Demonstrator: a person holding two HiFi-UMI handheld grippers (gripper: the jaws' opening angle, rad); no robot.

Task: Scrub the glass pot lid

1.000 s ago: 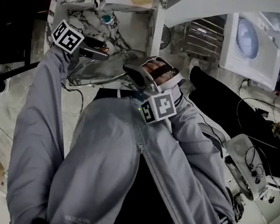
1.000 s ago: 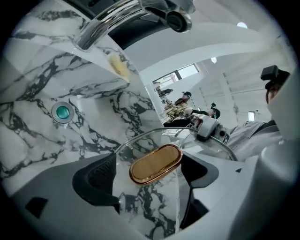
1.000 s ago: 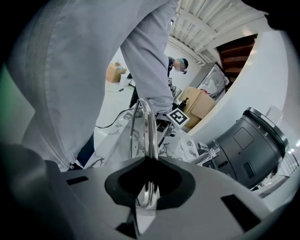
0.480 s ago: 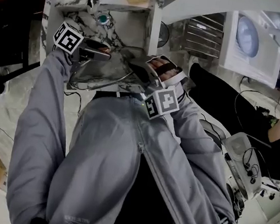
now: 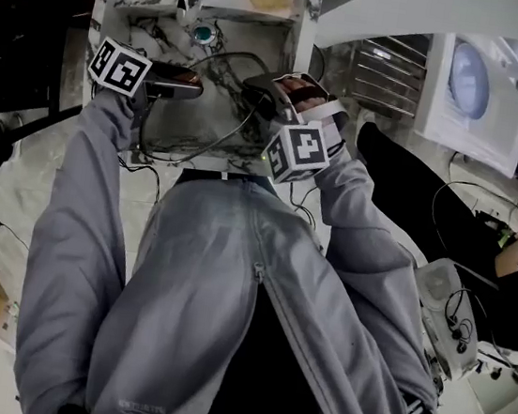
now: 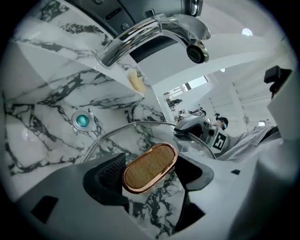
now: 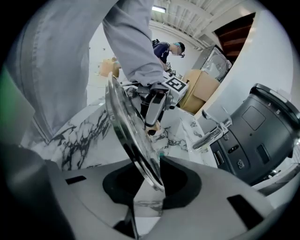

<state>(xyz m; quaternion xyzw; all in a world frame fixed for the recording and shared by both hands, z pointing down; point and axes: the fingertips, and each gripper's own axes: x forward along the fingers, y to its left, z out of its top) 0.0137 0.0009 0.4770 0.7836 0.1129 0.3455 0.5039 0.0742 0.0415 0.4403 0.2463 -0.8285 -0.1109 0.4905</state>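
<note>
Grey sleeves (image 5: pixel 77 225) reach forward to a white marble sink (image 5: pixel 294 45), and the glass pot lid (image 5: pixel 194 122) hangs tilted inside the basin, held at two places. Left tongs (image 6: pixel 150 171) are clenched across the wooden knob (image 6: pixel 150 168), one pad at each end of the oval. Right tongs (image 7: pixel 149 187) pinch the lid's steel rim on the opposite side; they have just been easing apart a little, yet the rim sits between them and looks gripped. Neither tool carries a scrubber, so I judge this to be the positioning step. To do it well, the knob grip must be firm, since it would carry the whole lid if the right side lets go. The glass is best kept low over the basin, clear of the faucet (image 6: pixel 154 33). Farther back lie the teal drain plug (image 6: pixel 82 121) and a yellowish pad (image 6: pixel 136 82) on the ledge, perhaps the sponge to fetch
</note>
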